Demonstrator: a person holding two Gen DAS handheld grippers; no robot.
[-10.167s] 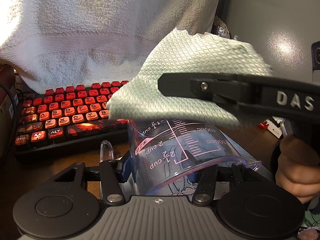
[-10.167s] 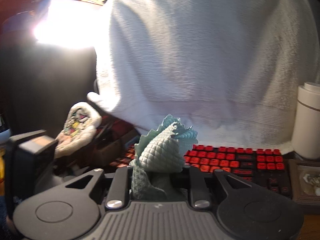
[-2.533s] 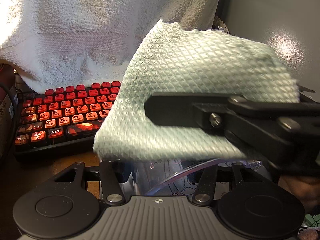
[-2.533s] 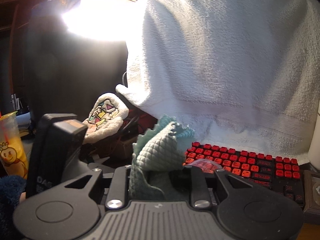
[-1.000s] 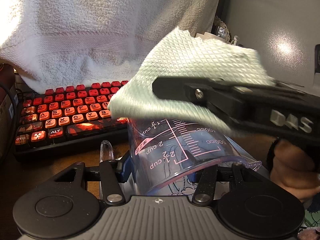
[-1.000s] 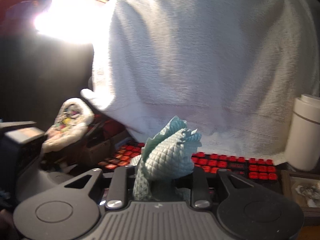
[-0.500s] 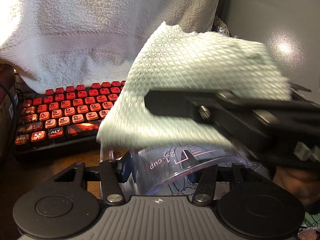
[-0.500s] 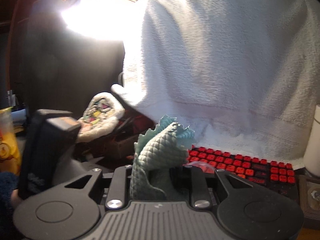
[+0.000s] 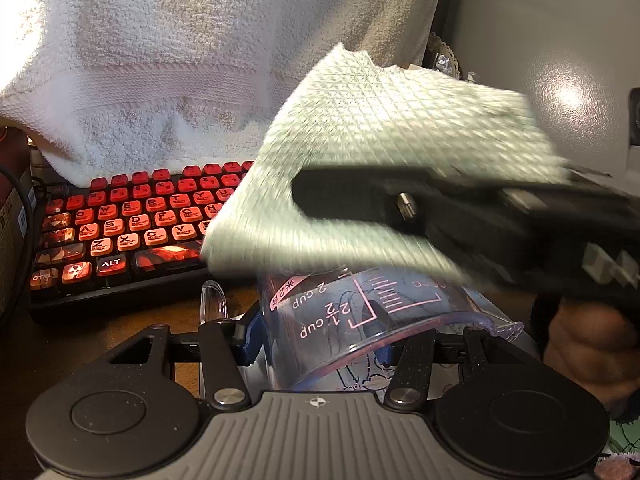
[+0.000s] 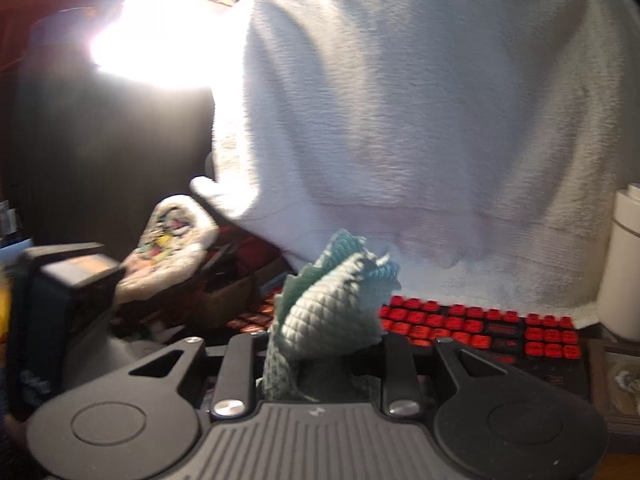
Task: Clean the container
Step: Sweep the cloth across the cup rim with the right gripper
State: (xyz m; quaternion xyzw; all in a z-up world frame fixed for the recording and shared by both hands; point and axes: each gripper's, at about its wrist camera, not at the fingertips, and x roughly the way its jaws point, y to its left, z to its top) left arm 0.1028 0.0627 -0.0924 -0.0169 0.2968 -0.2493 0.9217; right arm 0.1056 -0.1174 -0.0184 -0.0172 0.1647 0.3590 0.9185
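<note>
A clear measuring cup (image 9: pixel 360 308) with pink markings lies on its side between the fingers of my left gripper (image 9: pixel 320 324), which is shut on it. A pale green quilted paper towel (image 9: pixel 380 152) is pinched in my right gripper (image 9: pixel 316 196), which reaches in from the right and lays the towel over the cup's upper wall. Its jaws are opening very slightly with the towel still pressed between them. In the right wrist view the bunched towel (image 10: pixel 336 304) sticks up from the right gripper (image 10: pixel 320 348), and the left gripper's body (image 10: pixel 68 292) shows blurred at the left.
A black keyboard (image 9: pixel 120 224) with red keys lies behind the cup on the wooden desk (image 9: pixel 100 328). A white terry towel (image 9: pixel 180 60) hangs over something behind it. A white cylinder (image 10: pixel 620 264) stands at the right. A person's hand (image 9: pixel 588 344) grips the right tool.
The paper towel has swung over the cup and part of the way back; more of the cup's markings show than half a second ago. The left gripper and cup have kept still.
</note>
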